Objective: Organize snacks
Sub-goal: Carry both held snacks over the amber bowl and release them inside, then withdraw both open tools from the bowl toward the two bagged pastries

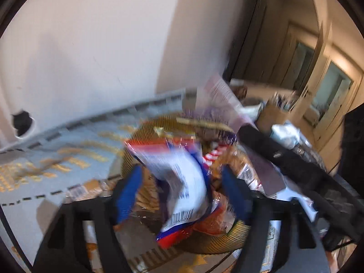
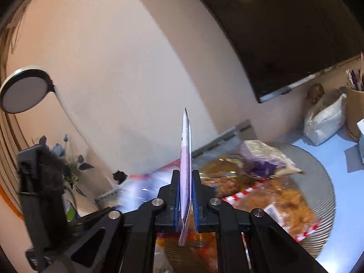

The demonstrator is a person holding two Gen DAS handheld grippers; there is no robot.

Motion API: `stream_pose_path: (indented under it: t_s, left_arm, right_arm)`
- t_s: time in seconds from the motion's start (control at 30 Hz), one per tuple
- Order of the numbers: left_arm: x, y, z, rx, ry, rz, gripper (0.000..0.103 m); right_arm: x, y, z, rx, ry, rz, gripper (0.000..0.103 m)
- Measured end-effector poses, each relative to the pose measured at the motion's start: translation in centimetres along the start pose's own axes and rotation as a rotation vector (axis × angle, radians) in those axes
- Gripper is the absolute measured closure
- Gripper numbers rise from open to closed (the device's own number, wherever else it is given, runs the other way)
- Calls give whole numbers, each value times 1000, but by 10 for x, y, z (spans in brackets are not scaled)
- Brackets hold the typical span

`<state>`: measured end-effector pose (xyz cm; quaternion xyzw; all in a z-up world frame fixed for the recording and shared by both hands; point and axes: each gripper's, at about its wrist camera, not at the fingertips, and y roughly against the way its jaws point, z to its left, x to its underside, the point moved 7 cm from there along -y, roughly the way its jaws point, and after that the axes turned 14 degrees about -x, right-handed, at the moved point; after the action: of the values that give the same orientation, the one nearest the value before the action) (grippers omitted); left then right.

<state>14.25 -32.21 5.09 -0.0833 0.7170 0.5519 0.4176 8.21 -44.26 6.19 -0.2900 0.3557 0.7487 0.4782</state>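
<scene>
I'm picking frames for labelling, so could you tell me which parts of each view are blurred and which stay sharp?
Left wrist view: heavy motion blur on the white packet, the basket and the blue cloth; the wall stays fairly clean. Right wrist view: the pink packet and the right gripper are sharp, while the snacks behind them smear; fisheye bending curves the TV.

Snack packets lie in the round basket; pen cup apparently behind.

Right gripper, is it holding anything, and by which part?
A thin pink packet stands edge-on between the right gripper fingers, low on its length; whether the pads still press it cannot be told.
</scene>
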Motion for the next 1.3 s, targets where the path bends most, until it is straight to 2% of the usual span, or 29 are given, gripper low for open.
stream_pose_path:
  t_s: [0.03, 0.07, 0.17, 0.23, 0.43, 0.57, 0.77, 0.9, 1.07, 1.3]
  left_arm:
    - [1, -6, 0, -7, 4, 16, 13]
    - [3, -10, 1, -16, 12, 33, 13]
    - [1, -20, 13, -18, 63, 60, 13]
    - [1, -22, 20, -23, 91, 61, 13]
    - [-1, -14, 42, -60, 101, 44, 13]
    - [-6, -6, 63, -174, 65, 20, 13]
    - [-8, 11, 119, -245, 107, -38, 13]
    - [9, 3, 157, -326, 107, -50, 13]
    - [34, -22, 182, -295, 56, 1, 13]
    - [58, -41, 188, -242, 15, 26, 13]
  right_arm:
    - [-1, 3, -5, 12, -9, -6, 36]
    - [-3, 6, -8, 10, -22, -19, 1]
    - [-8, 20, -15, -55, -81, -76, 0]
    - [-8, 24, -20, -61, -107, -95, 0]
    - [-3, 10, -25, -62, -157, -68, 0]
    - [-3, 7, -16, -46, -109, -69, 0]
    - [2, -3, 19, -63, -26, -56, 0]
    - [14, -16, 52, -103, 19, -28, 0]
    - [46, -38, 101, -189, 63, 20, 0]
    - [112, -58, 114, -153, -4, 116, 0]
